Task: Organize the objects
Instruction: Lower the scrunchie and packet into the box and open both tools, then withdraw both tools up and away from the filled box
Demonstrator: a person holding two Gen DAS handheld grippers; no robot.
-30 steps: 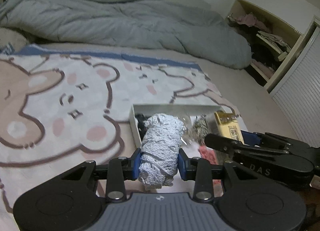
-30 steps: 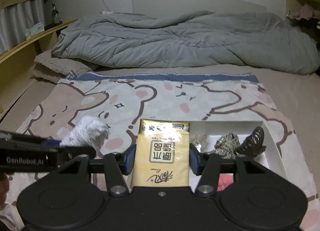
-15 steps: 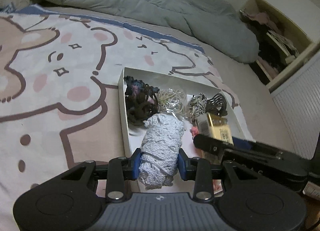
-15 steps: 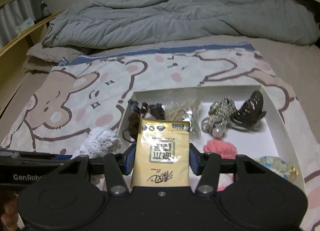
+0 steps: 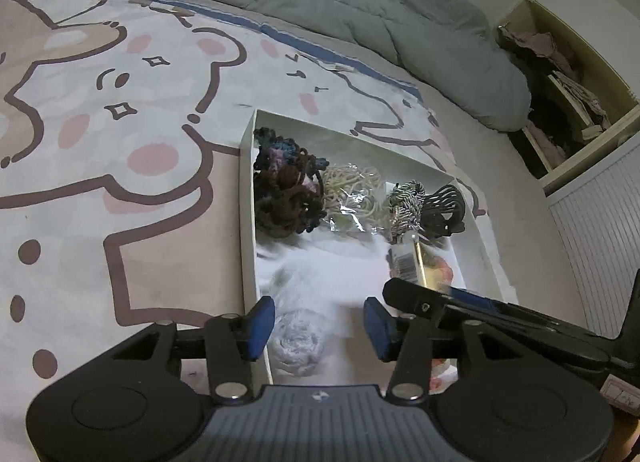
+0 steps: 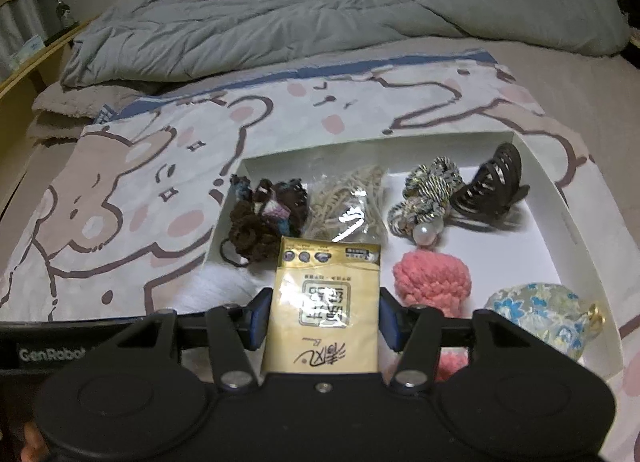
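- Left gripper point(image 5: 318, 326) is hovering over the near-left corner of the white box point(image 5: 247, 222); its blue-padded fingers point(image 5: 260, 322) are standing wide apart and gripping nothing.
- White knitted scrunchie point(image 5: 298, 344) is lying, blurred, on the box floor between those fingers, just inside the near end of the box's left wall.
- Right gripper point(image 6: 322, 320) is hanging over the near side of the box; its jaws are pressing both edges of the gold packet point(image 6: 326, 304) and holding it upright, with the printing upside down in the right wrist view.
- Dark crocheted hair ties point(image 6: 260, 218) are sitting in the far-left corner of the box; a clear bag of beige bands point(image 6: 350, 206) is resting just beside them, toward the box's middle.
- Striped knotted tie with a pearl point(image 6: 426, 198) is lying to the right of the bag; a dark claw clip point(image 6: 494, 190) is touching it in the far-right corner of the box.
- Pink knitted scrunchie point(image 6: 432, 278) is lying near the middle of the box, just right of the packet; a blue-flowered scrunchie point(image 6: 540, 314) is lying against the near end of the box's right wall.
- Box itself is resting on a bear-print blanket point(image 5: 120, 142); a grey duvet point(image 6: 320, 2) is lying heaped well beyond the box.
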